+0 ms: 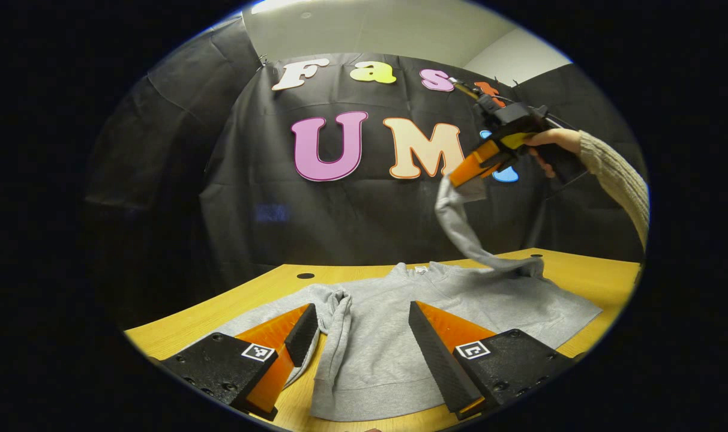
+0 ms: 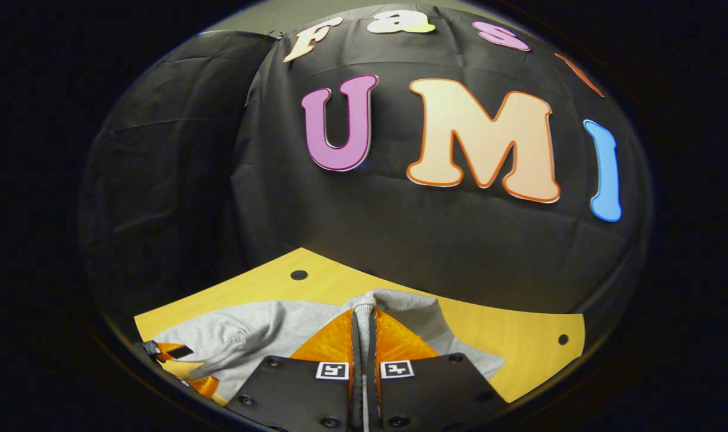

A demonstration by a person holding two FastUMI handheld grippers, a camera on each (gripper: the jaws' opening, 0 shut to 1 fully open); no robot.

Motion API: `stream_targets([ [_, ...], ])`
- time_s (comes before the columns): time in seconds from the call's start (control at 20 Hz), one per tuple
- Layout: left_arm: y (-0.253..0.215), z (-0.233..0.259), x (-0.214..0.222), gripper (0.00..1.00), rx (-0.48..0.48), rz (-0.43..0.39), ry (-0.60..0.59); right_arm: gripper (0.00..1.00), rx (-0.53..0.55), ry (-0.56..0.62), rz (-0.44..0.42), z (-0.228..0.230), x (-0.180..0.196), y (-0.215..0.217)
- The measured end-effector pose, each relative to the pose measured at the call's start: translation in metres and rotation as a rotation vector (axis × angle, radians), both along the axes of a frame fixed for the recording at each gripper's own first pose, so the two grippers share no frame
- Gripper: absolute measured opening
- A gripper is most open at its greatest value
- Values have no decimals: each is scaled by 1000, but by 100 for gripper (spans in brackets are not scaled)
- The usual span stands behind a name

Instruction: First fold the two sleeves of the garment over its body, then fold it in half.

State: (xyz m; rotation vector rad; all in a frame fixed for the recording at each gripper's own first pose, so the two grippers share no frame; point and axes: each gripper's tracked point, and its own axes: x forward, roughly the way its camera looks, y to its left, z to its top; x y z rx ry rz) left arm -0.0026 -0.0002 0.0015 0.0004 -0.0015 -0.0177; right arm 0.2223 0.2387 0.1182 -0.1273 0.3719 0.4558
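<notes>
Grey sweatshirt (image 1: pixel 394 324) lies flat on the wooden bench (image 1: pixel 586 267); the right gripper (image 1: pixel 469 174), fingers clamped on one sleeve's (image 1: pixel 460 222) cuff, lifts it above the body for folding, while the left gripper (image 1: pixel 360 336) hovers over the hem, fingers wide apart, empty.

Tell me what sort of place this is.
Likely a recording booth, not a home: black cloth walls, a bare wooden table with a grey sweatshirt, and handheld grippers, the right gripper lifting a sleeve.

The sweatshirt (image 2: pixel 261 330) lies partly hidden behind the tool (image 2: pixel 364 336).
</notes>
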Motion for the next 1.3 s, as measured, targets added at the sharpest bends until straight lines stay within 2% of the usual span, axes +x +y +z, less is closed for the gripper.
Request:
stream_targets([
  [0.35,0,0,0,93,0,0,0,5,102,129,59,-92,20,83],
  [0.5,0,0,0,93,0,1,1,5,146,188,51,-123,28,97],
  [0.85,0,0,0,93,0,0,0,6,170,255,27,-172,36,113],
  [0.95,0,0,-1,93,1,4,0,10,210,277,29,-174,34,118],
  [1.0,1,0,0,93,1,6,0,22,236,289,30,-176,32,123],
  [1.05,0,0,0,93,1,6,0,28,254,293,30,-173,33,127],
  [1.15,1,0,0,93,1,6,0,65,234,261,26,-171,36,126],
  [1.3,1,-1,0,93,0,5,1,96,195,195,38,-156,29,116],
])
